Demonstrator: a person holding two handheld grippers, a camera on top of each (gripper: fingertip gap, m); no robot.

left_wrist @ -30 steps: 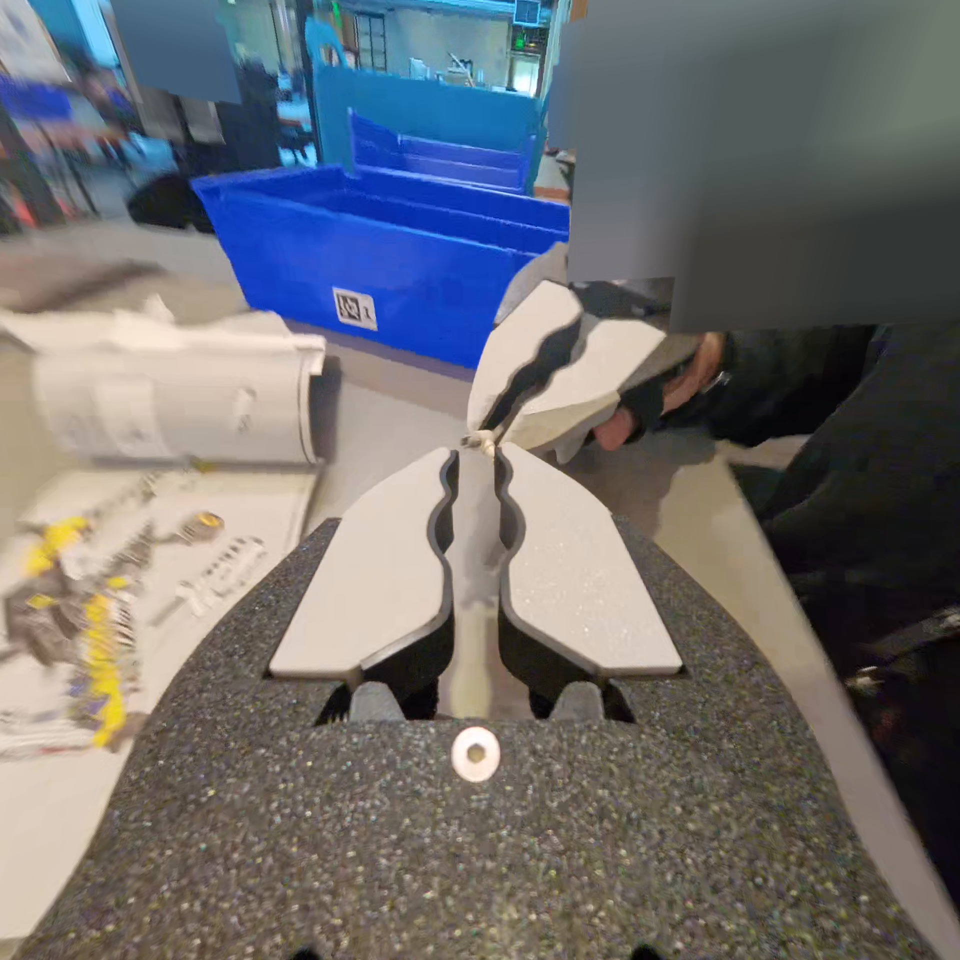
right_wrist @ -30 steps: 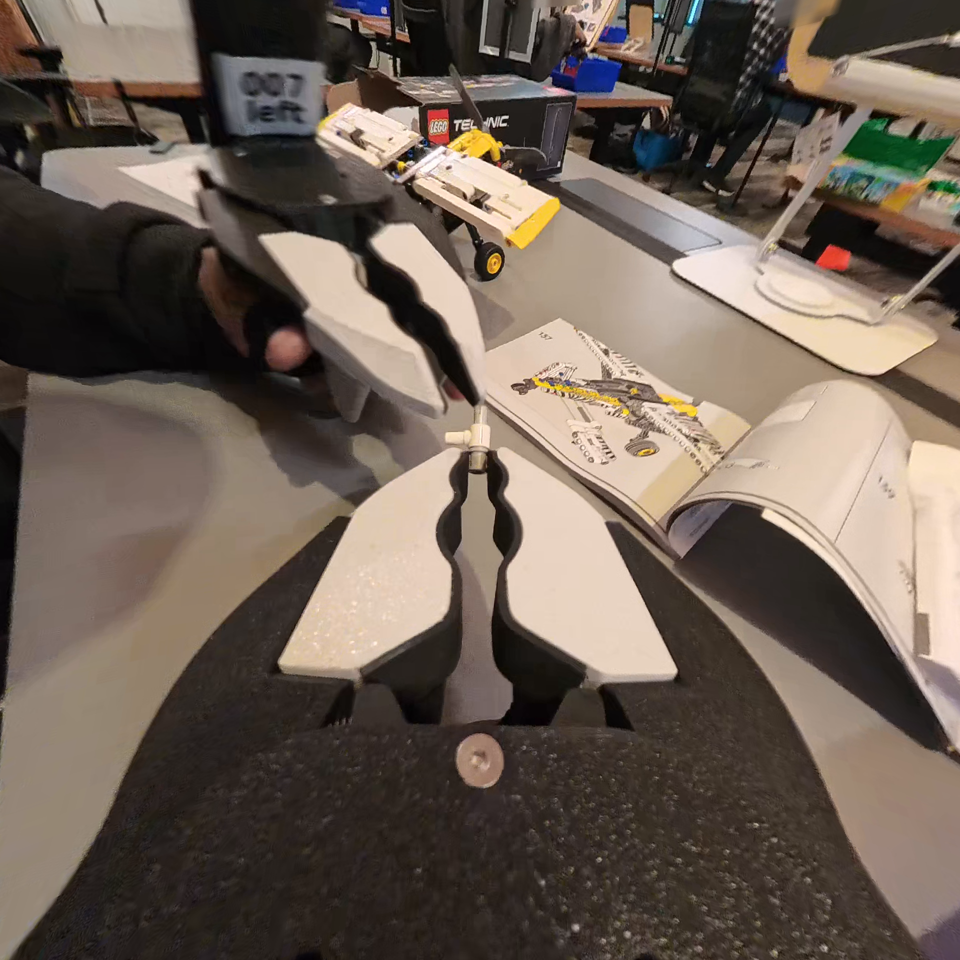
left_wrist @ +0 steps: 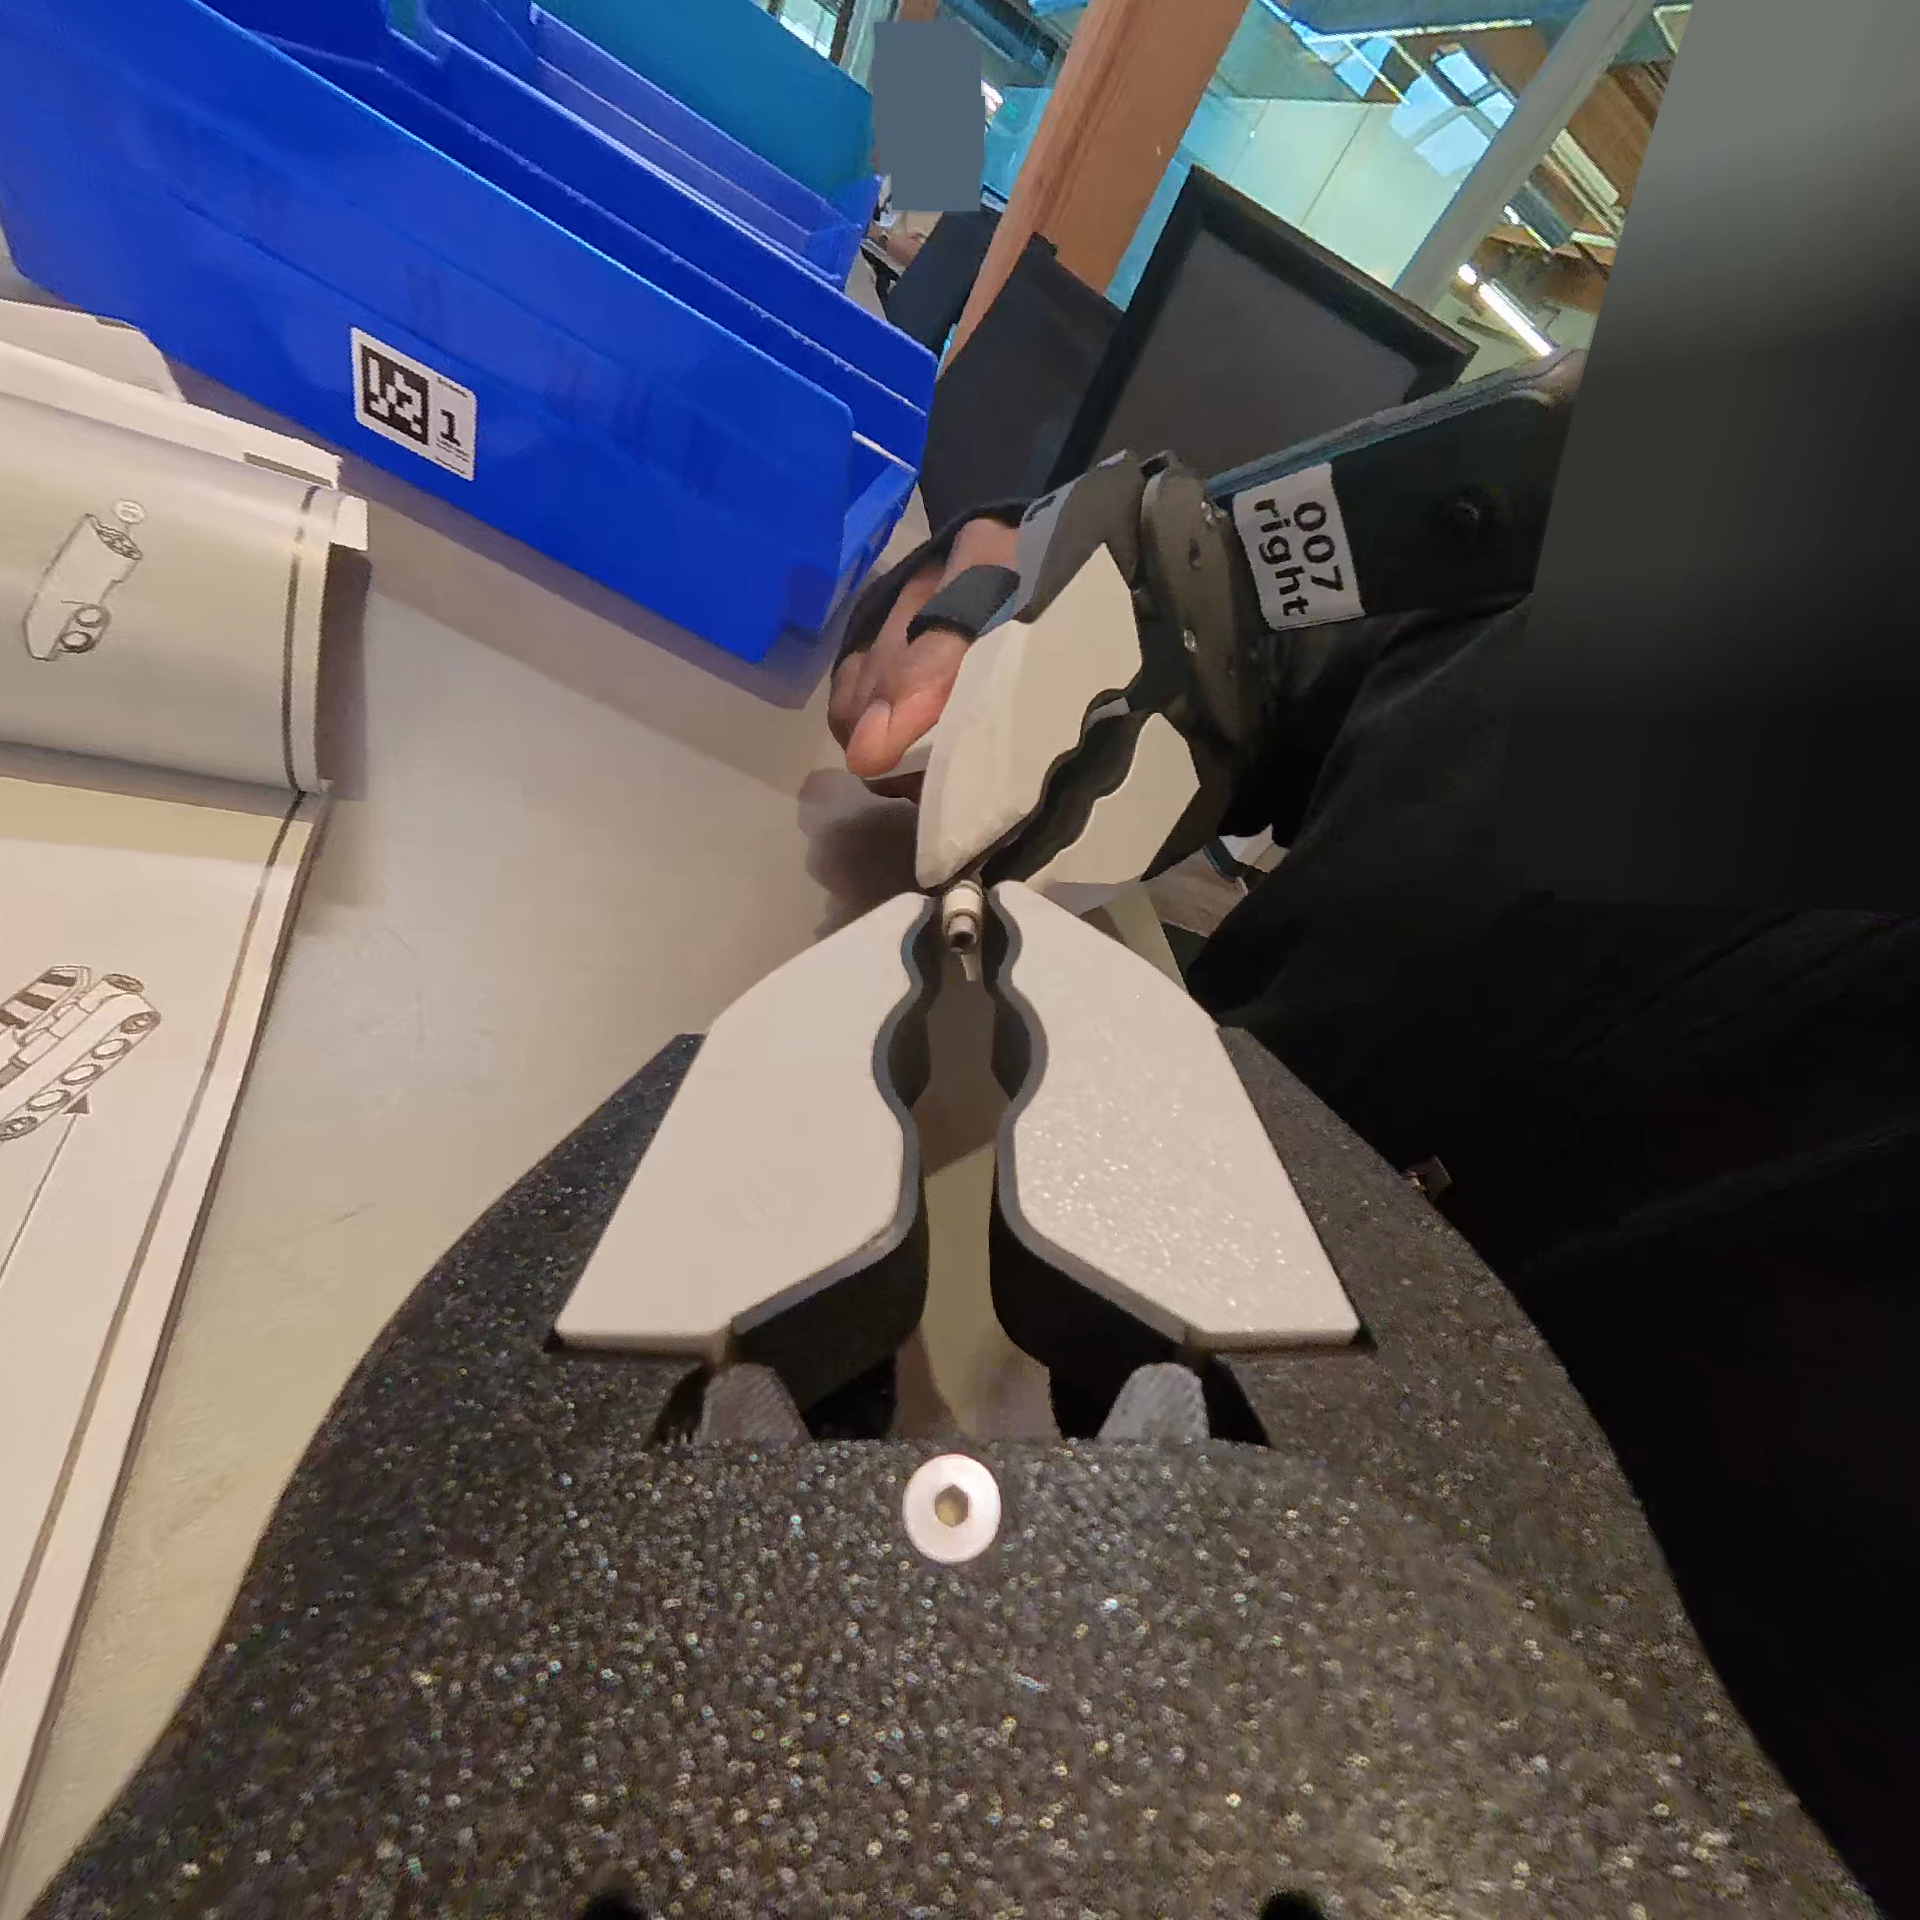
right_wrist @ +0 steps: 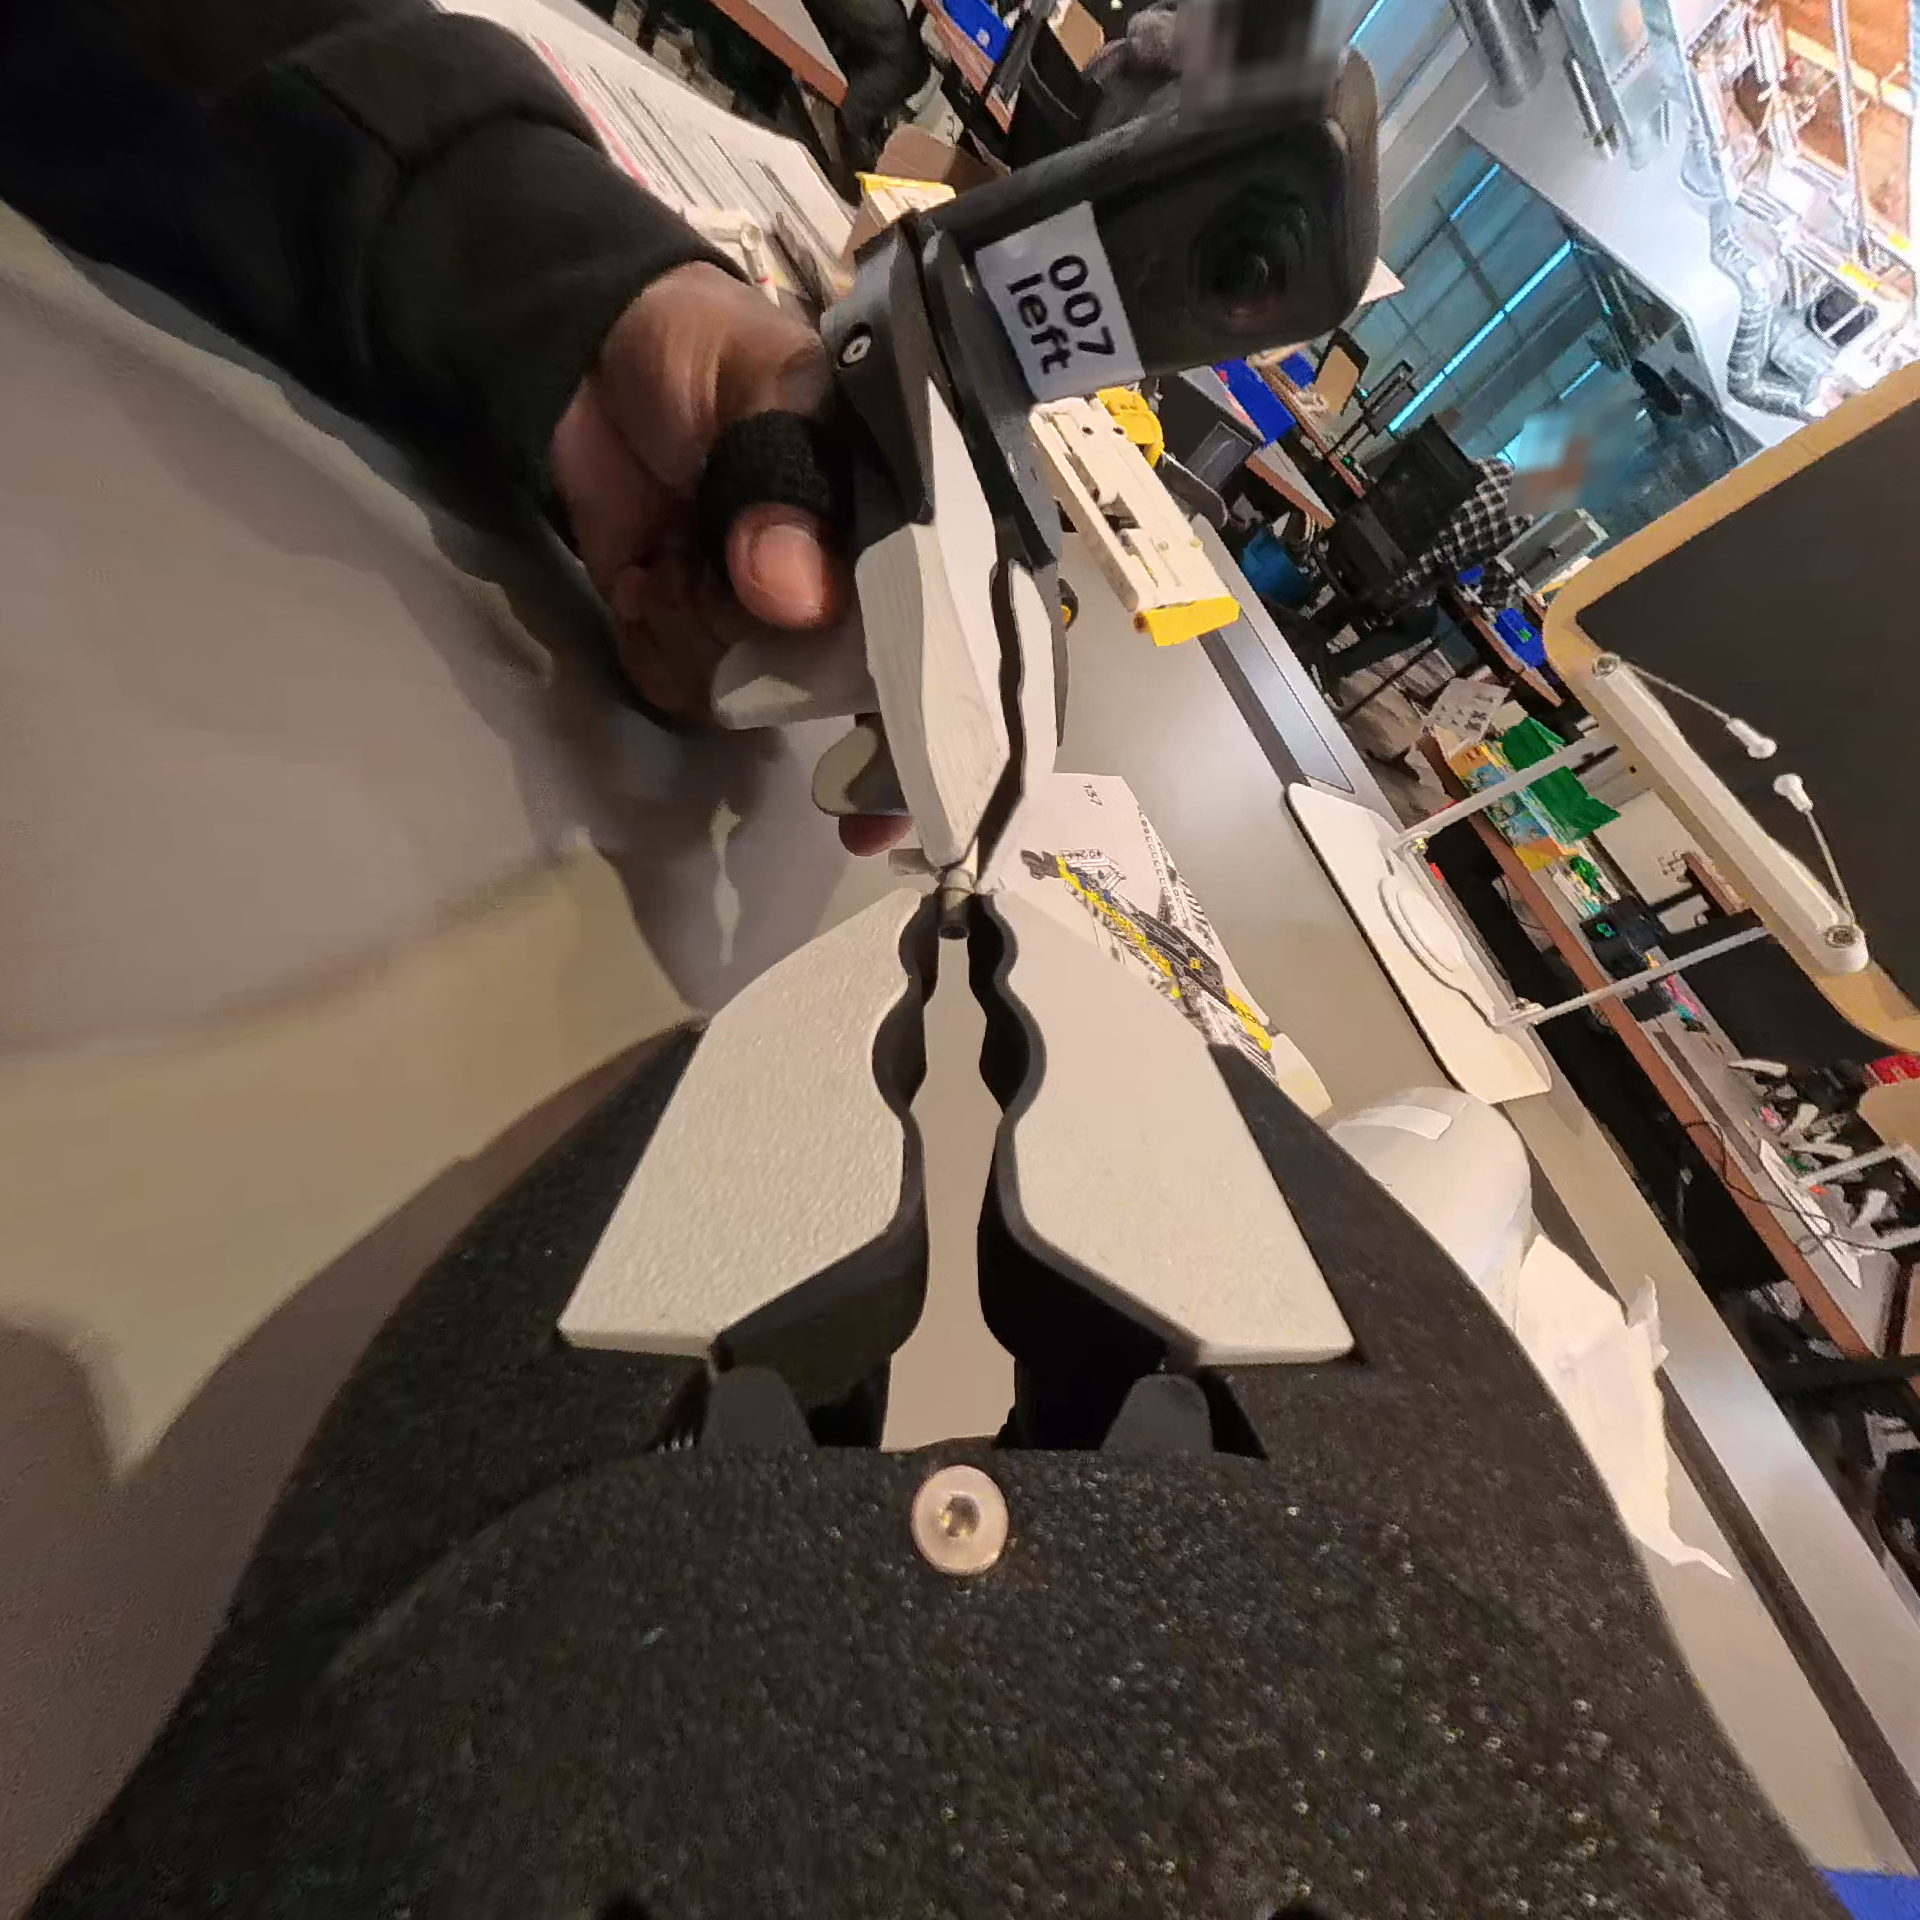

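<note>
While both grippers meet tip to tip above the table (left_wrist: 540, 831), each pinches a small white connector piece (left_wrist: 958, 914). Left gripper (left_wrist: 961, 906) and right gripper (right_wrist: 954, 906) are both nearly closed, pads pressing on it.

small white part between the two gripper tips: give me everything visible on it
The small white connector piece looks like a plastic building-toy part: a short ribbed cylinder with a hollow end and a thin stub beside it. It is held above the grey table, pinched between the left gripper tips, while the right gripper clamps its other end, tip to tip. Finer detail is too small to tell.
</note>
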